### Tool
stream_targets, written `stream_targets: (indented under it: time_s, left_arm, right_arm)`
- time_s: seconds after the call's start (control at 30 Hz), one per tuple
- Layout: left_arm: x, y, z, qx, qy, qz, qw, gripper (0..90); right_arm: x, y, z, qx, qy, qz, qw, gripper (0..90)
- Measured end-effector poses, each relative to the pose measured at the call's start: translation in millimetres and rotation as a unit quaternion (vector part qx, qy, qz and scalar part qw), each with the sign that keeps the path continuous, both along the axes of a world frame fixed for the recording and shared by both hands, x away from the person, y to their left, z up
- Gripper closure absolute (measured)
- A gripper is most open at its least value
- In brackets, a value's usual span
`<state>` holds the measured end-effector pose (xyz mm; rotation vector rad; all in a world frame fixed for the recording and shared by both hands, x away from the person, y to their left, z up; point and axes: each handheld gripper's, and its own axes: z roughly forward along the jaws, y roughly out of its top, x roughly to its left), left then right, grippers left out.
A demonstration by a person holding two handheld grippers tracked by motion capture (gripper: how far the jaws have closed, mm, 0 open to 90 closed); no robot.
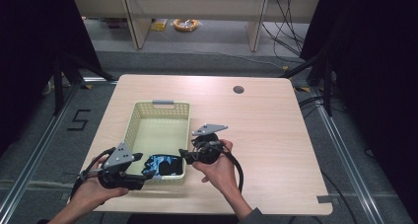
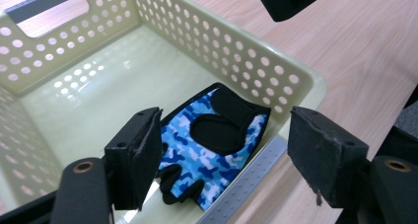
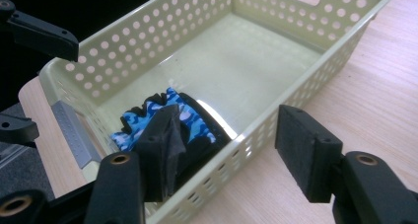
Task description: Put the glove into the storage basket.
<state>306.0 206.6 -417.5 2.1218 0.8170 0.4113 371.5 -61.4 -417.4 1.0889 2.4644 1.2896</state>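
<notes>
Glove (image 2: 212, 145) in pale basket (image 1: 135, 118) on wooden table (image 1: 266, 120), grey floor beyond, both grippers' jaws spread.

glove (image 2: 213, 140): fingerless, blue-and-white camouflage fabric with black trim and a black patch on top. lies flat on the floor of the basket (image 2: 256, 73), at the near end beside the grey handle, close to the right wall. not gripped by anything.
</notes>
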Motion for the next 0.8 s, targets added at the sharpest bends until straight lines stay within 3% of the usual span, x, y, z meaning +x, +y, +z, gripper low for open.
stream_targets:
  time_s: [0.03,0.1,0.2,0.23,0.27,0.37,0.57,0.6,0.67,0.7,0.73,0.77,0.8]
  left_arm:
    - [-1.0,-2.0,-0.6,-0.010,0.003,0.002,0.9999,28.2]
    - [-1.1,-3.3,-1.2,-0.017,0.003,-0.007,0.9998,27.8]
    - [-4.4,-8.6,-2.9,-0.034,0.006,0.001,0.9994,27.2]
    - [-3.0,-7.6,-3.3,-0.030,0.003,-0.014,0.9995,26.7]
    - [-4.6,-9.9,-3.0,-0.031,0.005,-0.006,0.9995,26.1]
    - [-6.4,-17.7,-5.5,-0.052,0.005,-0.008,0.9986,24.0]
    - [-8.7,-33.9,-10.0,-0.074,0.003,-0.024,0.9970,22.9]
    - [-9.8,-36.1,-9.9,-0.070,0.001,-0.024,0.9973,23.0]
    - [-11.6,-42.7,-12.6,-0.073,-0.005,-0.033,0.9968,22.9]
    - [-14.1,-46.5,-13.4,-0.071,0.004,-0.032,0.9969,22.9]
    - [-14.1,-48.5,-14.2,-0.065,-0.001,-0.040,0.9971,23.0]
    - [-15.4,-51.6,-15.5,-0.069,0.003,-0.042,0.9967,22.9]
    - [-16.5,-54.7,-17.0,-0.073,0.003,-0.042,0.9964,22.9]
  right_arm:
    - [-1.2,-1.7,1.1,0.003,0.006,-0.002,1.0000,42.9]
    - [-3.1,-8.5,2.3,-0.004,-0.006,-0.001,1.0000,42.4]
    - [-7.3,-17.1,3.4,0.007,-0.012,-0.005,0.9999,41.7]
    - [-8.8,-21.9,3.8,0.009,-0.013,-0.005,0.9999,41.5]
    - [-8.9,-25.0,3.7,0.007,-0.023,-0.004,0.9997,41.3]
    - [-12.9,-36.4,3.9,0.002,-0.027,-0.011,0.9996,40.2]
    - [-19.7,-56.4,-1.0,0.018,-0.022,-0.030,0.9991,37.8]
    - [-21.3,-59.4,-1.9,0.024,-0.014,-0.034,0.9990,37.4]
    - [-21.5,-68.3,-4.5,0.022,-0.023,-0.034,0.9989,36.8]
    - [-21.4,-71.3,-5.6,0.023,-0.027,-0.033,0.9988,36.7]
    - [-25.4,-74.2,-5.7,0.034,-0.010,-0.044,0.9984,36.5]
    - [-24.2,-79.6,-6.9,0.029,-0.025,-0.040,0.9985,36.4]
    - [-26.4,-83.1,-6.6,0.027,-0.022,-0.049,0.9982,36.3]
